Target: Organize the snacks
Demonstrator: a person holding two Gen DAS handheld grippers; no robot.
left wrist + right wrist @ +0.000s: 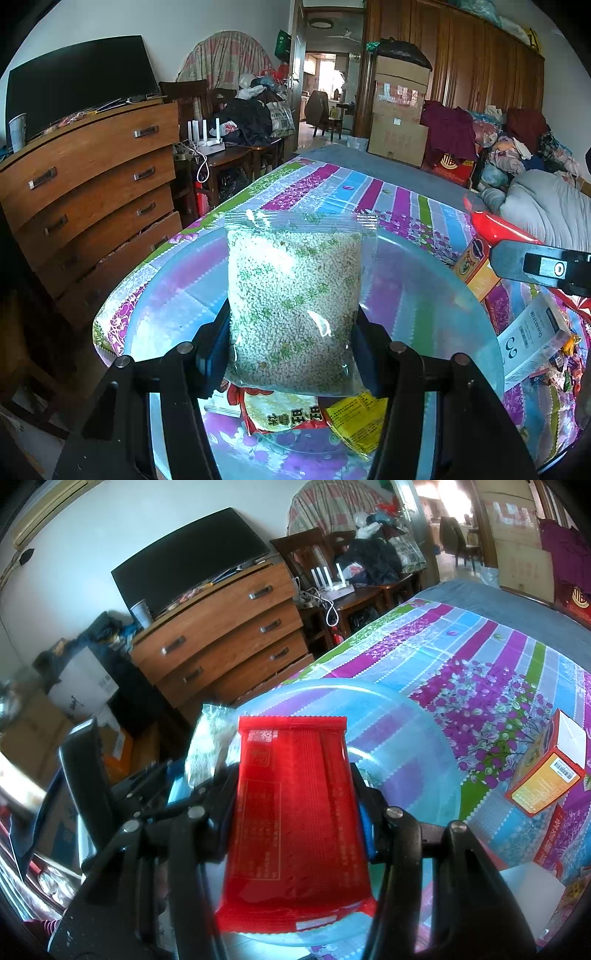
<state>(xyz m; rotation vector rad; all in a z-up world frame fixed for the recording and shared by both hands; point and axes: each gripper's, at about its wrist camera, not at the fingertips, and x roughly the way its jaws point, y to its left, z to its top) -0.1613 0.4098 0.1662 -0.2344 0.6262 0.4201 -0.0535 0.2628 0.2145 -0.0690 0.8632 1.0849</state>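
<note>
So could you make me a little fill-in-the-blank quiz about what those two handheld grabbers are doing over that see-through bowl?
1. The left gripper holds a clear bag of small ____ puffed grains.
2. The right gripper holds a sealed ____ packet.
3. Both are held over a clear plastic ____ on the flowered cloth.
4. The orange box lies ____ the bowl, on the cloth.

Missing words: white; red; bowl; outside

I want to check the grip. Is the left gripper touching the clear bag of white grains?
Touching. In the left wrist view, both fingers of the left gripper press against the sides of the clear bag, which is held upright above the basin.
</note>
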